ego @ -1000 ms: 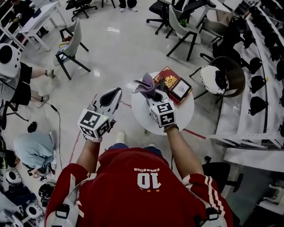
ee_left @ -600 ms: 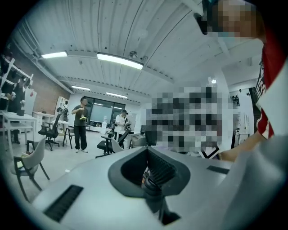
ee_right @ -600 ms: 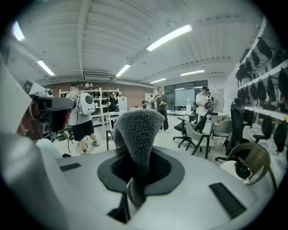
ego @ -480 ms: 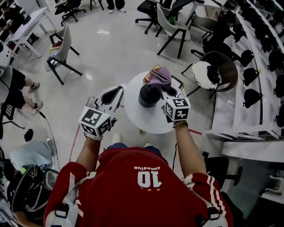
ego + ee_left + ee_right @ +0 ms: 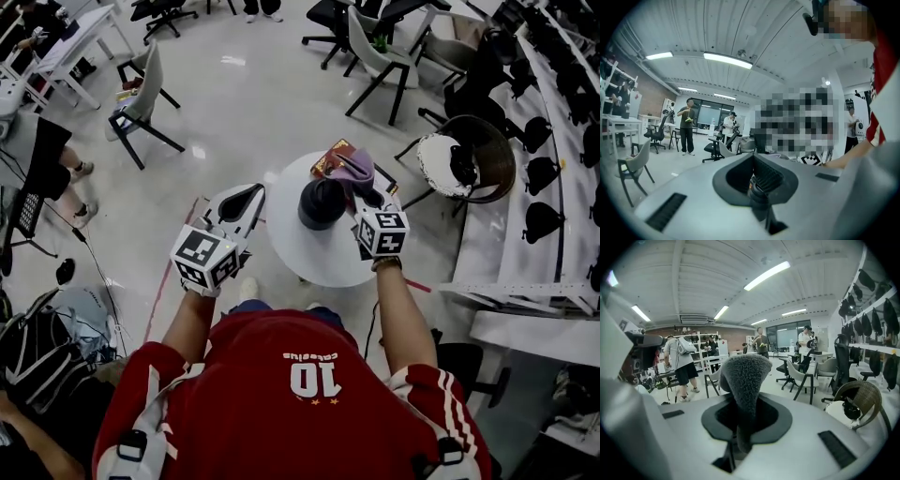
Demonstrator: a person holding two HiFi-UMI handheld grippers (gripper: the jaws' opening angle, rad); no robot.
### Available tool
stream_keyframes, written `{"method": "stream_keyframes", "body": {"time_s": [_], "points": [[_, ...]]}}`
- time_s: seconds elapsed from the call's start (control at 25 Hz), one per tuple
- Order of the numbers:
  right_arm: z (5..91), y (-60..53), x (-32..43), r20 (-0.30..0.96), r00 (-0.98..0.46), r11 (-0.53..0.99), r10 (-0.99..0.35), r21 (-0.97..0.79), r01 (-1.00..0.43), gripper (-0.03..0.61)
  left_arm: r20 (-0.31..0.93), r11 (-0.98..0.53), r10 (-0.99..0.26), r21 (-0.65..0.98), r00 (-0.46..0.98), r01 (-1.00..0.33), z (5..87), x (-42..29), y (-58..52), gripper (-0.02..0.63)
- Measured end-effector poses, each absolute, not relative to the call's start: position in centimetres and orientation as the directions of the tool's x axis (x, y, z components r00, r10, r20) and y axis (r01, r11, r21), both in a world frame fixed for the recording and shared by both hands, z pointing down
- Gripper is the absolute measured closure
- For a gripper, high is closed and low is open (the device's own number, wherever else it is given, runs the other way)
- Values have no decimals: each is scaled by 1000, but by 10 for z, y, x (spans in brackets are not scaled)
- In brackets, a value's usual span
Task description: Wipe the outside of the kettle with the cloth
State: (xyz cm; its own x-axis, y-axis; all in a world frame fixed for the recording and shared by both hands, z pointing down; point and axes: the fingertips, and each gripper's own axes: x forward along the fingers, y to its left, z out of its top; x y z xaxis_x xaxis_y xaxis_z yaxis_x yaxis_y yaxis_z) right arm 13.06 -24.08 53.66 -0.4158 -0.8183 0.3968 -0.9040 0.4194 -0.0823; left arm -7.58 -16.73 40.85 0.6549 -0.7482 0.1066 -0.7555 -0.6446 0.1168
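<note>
Cloth (image 5: 354, 167) shifted beside kettle (image 5: 322, 202), clamped in right gripper (image 5: 366, 195) jaws; left gripper (image 5: 246, 197) jaws together, held aside.

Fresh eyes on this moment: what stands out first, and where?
A black kettle stands on the small round white table, centre of the head view. The right gripper holds a purple cloth just beside it, jaws shut on the cloth. The left gripper hangs off the table's left edge, empty.
</note>
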Motion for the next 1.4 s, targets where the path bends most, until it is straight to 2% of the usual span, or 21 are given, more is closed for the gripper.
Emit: {"method": "stream_keyframes", "body": {"time_s": [0.32,0.68,1.4], "points": [[565,-250,126,421,-479,474,-770,-124,-872,529,152,-626,-756,117,637,-771,417,-69,-169,606],[574,-228,122,429,-531,511,-731,-172,-842,529,147,-639,-746,116,649,-761,416,-62,-169,606],[586,-166,107,468,-475,443,-745,-185,-877,529,125,-716,-673,137,729,-685,411,-66,-160,606]]}}
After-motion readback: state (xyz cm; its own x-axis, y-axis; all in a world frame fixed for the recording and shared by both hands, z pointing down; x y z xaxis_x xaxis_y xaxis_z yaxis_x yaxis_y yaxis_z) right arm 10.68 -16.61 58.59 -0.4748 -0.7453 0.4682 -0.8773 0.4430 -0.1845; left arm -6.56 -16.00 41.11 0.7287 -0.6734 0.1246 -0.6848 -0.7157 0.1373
